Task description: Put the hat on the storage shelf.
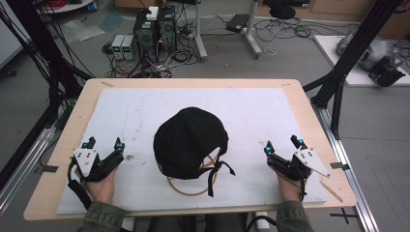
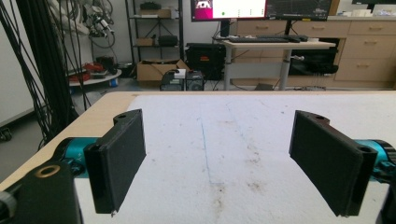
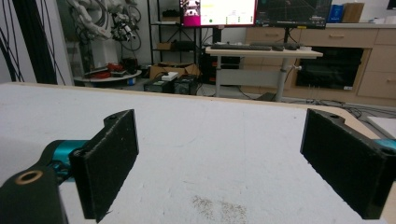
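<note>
A black cap (image 1: 189,141) lies crown up in the middle of the white mat (image 1: 251,113), its strap trailing toward the near edge. Under its near side sits a thin wooden ring (image 1: 192,189). My left gripper (image 1: 104,144) rests on the mat to the left of the cap, jaws wide apart with nothing between them; in the left gripper view (image 2: 219,161) only stained white mat lies between the black pads (image 2: 122,154). My right gripper (image 1: 284,143) rests to the right of the cap, also open and empty (image 3: 229,161).
The mat covers a light wooden table (image 1: 87,104). Black frame posts (image 1: 348,53) stand at both sides. Computer boxes and cables (image 1: 150,38) lie on the floor beyond the far edge. A desk with monitors (image 3: 261,49) stands farther back.
</note>
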The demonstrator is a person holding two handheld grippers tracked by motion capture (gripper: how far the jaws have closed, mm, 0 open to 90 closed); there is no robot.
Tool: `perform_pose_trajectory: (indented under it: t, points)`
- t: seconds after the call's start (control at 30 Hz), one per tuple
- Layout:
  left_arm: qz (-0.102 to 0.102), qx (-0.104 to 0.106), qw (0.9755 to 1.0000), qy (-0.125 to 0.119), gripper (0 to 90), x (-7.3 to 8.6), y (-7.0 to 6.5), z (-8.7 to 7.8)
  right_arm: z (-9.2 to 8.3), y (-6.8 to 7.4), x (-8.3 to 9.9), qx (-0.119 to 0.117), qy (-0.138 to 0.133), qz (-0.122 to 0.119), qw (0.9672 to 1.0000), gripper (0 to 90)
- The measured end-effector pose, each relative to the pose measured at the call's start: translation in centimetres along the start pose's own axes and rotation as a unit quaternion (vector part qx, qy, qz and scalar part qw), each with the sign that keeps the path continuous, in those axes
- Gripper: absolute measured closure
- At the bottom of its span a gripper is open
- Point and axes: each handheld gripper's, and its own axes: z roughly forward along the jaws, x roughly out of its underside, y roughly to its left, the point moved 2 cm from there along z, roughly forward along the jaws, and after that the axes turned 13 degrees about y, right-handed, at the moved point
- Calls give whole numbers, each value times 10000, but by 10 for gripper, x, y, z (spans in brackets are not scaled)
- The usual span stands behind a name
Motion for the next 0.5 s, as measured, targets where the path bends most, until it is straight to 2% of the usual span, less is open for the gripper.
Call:
perform_pose_trajectory:
  t: [0.13,0.27,0.37,0.43,0.5]
  points:
    - [-26,-9,9998,172,186,1,0,2,1,0,1,-12,45,-1,10000,104]
    - [-50,70,9994,342,180,2,-1,4,1,0,1,-18,51,-11,10000,105]
    - [-5,210,9988,440,180,2,-2,6,1,-1,1,-18,77,3,10000,104]
    - [28,401,9984,400,236,2,-4,6,1,-1,2,-33,118,24,9999,104]
    - [101,439,9984,343,241,1,-5,6,1,-1,3,-28,153,29,9999,104]
